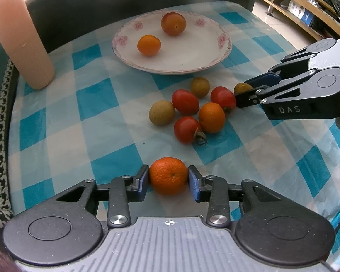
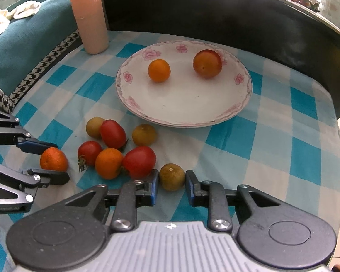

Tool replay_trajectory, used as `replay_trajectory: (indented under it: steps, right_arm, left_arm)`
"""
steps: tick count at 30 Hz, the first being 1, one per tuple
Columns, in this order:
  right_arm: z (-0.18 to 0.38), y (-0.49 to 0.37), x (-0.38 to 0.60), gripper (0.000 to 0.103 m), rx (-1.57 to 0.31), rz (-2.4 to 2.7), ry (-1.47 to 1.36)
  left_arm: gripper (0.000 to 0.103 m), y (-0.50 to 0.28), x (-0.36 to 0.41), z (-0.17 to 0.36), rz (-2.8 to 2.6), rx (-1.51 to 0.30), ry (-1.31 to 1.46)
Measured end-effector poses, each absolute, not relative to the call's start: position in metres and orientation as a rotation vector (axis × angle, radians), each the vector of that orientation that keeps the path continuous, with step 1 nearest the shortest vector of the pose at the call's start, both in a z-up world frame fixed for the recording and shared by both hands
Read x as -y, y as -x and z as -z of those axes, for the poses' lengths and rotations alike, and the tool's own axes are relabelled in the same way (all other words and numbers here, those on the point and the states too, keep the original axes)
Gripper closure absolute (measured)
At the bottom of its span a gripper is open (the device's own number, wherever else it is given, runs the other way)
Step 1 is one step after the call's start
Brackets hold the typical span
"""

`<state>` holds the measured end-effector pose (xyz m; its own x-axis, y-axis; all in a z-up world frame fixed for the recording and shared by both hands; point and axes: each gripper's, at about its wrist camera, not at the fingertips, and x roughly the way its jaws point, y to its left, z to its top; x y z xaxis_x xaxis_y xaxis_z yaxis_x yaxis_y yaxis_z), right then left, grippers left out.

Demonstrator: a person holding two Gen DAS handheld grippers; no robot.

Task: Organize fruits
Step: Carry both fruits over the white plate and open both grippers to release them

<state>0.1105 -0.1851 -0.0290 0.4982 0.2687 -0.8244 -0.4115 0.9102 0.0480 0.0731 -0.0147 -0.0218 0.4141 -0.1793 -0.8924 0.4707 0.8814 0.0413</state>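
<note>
Checked tablecloth (image 1: pixel 83 122), ribbed cup (image 1: pixel 20 38), tomatoes (image 1: pixel 184 102) crowding fingers (image 2: pixel 153 188)

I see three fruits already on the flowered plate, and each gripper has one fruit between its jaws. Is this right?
Not quite: the plate holds two fruits, a small orange one and a larger reddish one, as the right wrist view shows. The rest is right.
</note>
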Motion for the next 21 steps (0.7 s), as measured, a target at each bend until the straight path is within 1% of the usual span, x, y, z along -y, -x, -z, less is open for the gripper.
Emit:
replay_trajectory:
  steps: [3, 5, 10, 11, 12, 15, 16, 21]
  right_arm:
    - [0.029, -0.1112, 0.1858, 0.061, -0.963, -0.411, 0.159]
    - [0.0287, -0.1117, 0.186, 0.061, -0.964, -0.413, 0.161]
    - [0.0283, -0.1119, 0.187, 0.061, -0.968, -0.41, 0.161]
    - [0.0283, -0.1115, 0.1869, 0.061, -0.97, -0.407, 0.164]
    - [0.0283, -0.1113, 0.1863, 0.061, -0.973, -0.406, 0.168]
    - [0.0277, -0.1118, 0.1859, 0.061, -0.988, -0.402, 0.164]
    - [0.0275, -0.1116, 0.1861, 0.062, -0.99, -0.4, 0.164]
    - [0.0248, -0.1112, 0.1883, 0.062, -0.996, -0.382, 0.153]
  left_arm:
    - [0.054, -0.0723, 0.0151, 0.0218, 0.416, -1.066, -0.311]
    - [0.047, -0.0728, 0.0143, 0.0223, 0.411, -1.071, -0.312]
    - [0.04, -0.0753, 0.0118, 0.0241, 0.392, -1.085, -0.311]
    - [0.04, -0.076, 0.0111, 0.0241, 0.392, -1.087, -0.306]
    - [0.043, -0.0761, 0.0109, 0.0238, 0.392, -1.089, -0.302]
    - [0.057, -0.0749, 0.0111, 0.0218, 0.399, -1.088, -0.289]
    - [0.059, -0.0747, 0.0112, 0.021, 0.399, -1.086, -0.287]
    - [0.06, -0.076, 0.0099, 0.0182, 0.391, -1.082, -0.276]
